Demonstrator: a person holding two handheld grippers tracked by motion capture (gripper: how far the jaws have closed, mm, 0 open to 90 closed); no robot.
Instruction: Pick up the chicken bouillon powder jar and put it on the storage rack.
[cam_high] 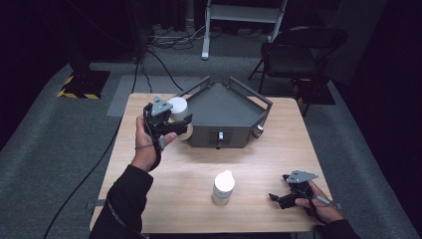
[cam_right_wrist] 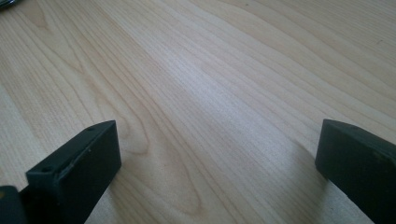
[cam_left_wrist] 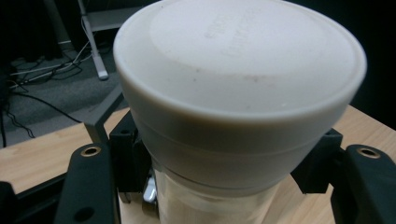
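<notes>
A white-capped jar is held aloft by the left gripper beside a grey tray.

In the high view, the left gripper (cam_high: 174, 124) is clamped on the jar (cam_high: 178, 108), just left of the tray (cam_high: 226, 107); a second jar (cam_high: 223, 187) stands on the table (cam_high: 179, 169) near the right gripper (cam_high: 277, 198). In the left gripper view, the jar (cam_left_wrist: 233, 93) is pinched below its cap. In the right gripper view, the jaws are seen wide apart over bare wood.

Bare table (cam_high: 174, 174) lies between the bottle (cam_high: 223, 187) and grey tray (cam_high: 226, 107).
</notes>
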